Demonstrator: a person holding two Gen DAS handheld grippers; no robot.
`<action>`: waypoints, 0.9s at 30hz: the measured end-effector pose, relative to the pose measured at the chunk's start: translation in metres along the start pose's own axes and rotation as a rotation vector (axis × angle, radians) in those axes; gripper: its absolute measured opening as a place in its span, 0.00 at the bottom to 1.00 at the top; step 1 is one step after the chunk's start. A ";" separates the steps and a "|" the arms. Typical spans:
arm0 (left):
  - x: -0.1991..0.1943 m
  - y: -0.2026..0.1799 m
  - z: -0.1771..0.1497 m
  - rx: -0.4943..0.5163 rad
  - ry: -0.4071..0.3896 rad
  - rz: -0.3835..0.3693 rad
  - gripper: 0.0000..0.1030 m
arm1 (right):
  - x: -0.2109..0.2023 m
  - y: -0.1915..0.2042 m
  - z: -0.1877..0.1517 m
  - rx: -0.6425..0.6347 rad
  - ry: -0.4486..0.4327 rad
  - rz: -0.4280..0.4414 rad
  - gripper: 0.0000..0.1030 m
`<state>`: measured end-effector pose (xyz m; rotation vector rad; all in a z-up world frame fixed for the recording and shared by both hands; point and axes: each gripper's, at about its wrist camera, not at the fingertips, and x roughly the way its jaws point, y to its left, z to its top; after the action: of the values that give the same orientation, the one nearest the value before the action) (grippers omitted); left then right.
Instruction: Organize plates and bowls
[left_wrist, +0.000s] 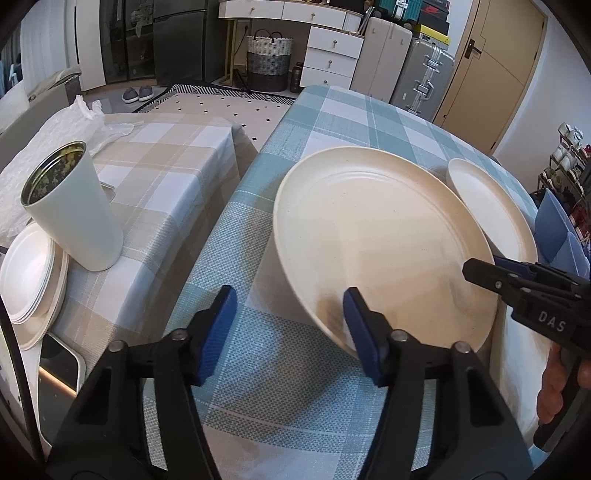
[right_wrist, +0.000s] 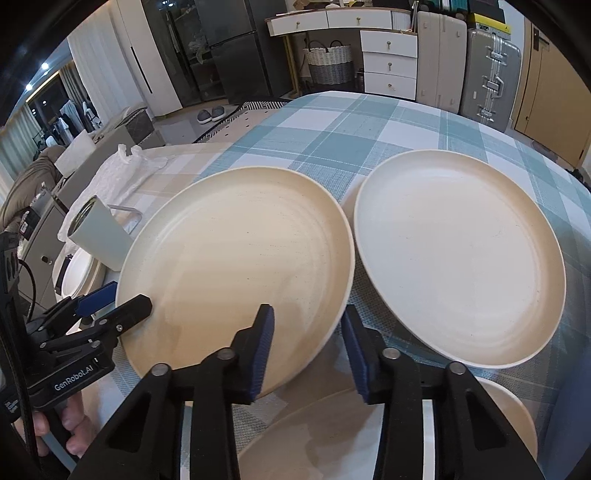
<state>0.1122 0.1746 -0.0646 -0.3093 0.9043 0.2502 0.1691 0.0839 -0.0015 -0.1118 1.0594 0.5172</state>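
Note:
A large cream plate (left_wrist: 380, 240) (right_wrist: 240, 266) is tilted, its left side raised off the blue-checked table (left_wrist: 258, 369). My left gripper (left_wrist: 288, 332) is open, its right finger at the plate's near rim; it also shows in the right wrist view (right_wrist: 122, 299). My right gripper (right_wrist: 306, 350) is open, its fingers on either side of the plate's right rim; it also shows in the left wrist view (left_wrist: 487, 273). A second cream plate (right_wrist: 458, 258) (left_wrist: 491, 206) lies flat to the right. Another plate (right_wrist: 332, 435) lies under my right gripper.
A beige-checked side table (left_wrist: 159, 177) at the left holds a white tumbler (left_wrist: 74, 210), a stack of white plates (left_wrist: 29, 280) and crumpled plastic (left_wrist: 62, 125). Drawers, a basket and suitcases stand at the back.

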 end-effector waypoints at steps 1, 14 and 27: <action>0.000 -0.001 0.000 0.001 0.000 -0.014 0.43 | 0.001 0.000 0.000 -0.005 0.000 -0.010 0.32; -0.005 -0.011 -0.004 0.040 -0.013 -0.017 0.24 | -0.005 0.006 -0.003 -0.053 -0.036 -0.085 0.20; -0.016 -0.009 -0.006 0.047 -0.034 0.015 0.23 | -0.012 0.014 -0.007 -0.068 -0.051 -0.092 0.20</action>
<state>0.1012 0.1625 -0.0541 -0.2546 0.8777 0.2468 0.1524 0.0900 0.0074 -0.2055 0.9821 0.4705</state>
